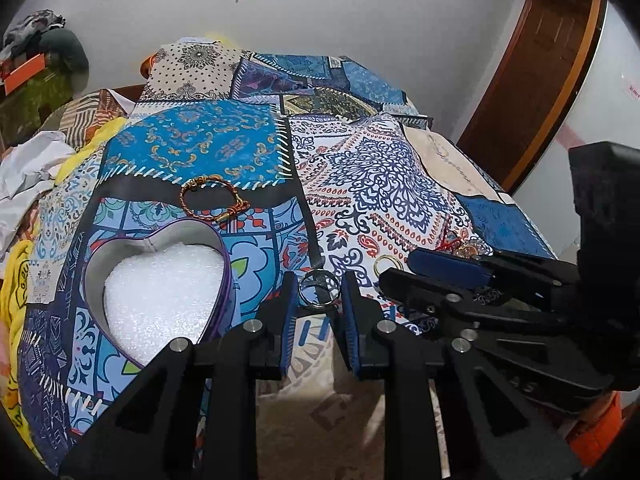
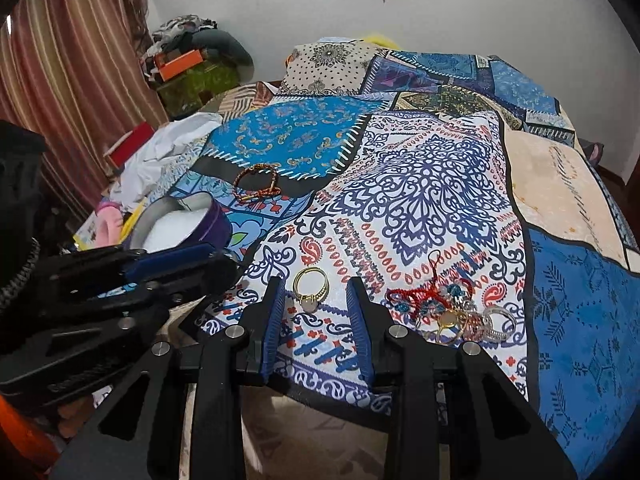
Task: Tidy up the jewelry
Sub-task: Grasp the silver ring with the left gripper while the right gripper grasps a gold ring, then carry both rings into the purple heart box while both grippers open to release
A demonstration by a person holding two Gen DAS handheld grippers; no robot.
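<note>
My left gripper (image 1: 320,286) is shut on a silver ring (image 1: 319,289), held just above the patterned bedspread (image 1: 380,168). A purple heart-shaped tin (image 1: 160,292) lined with white foam sits open to its left; the tin also shows in the right wrist view (image 2: 180,224). My right gripper (image 2: 316,294) is open, its fingers on either side of a gold ring (image 2: 311,287) lying on the cloth. A red-and-gold bracelet (image 1: 213,199) lies beyond the tin. A pile of red thread charms and rings (image 2: 452,310) lies right of the right gripper.
The bedspread (image 2: 440,184) covers a bed; its front edge runs just under both grippers. White cloth (image 1: 28,164) and yellow fabric (image 1: 16,280) lie at the bed's left. A striped curtain (image 2: 68,60), a clutter pile (image 2: 192,60) and a wooden door (image 1: 540,60) stand around.
</note>
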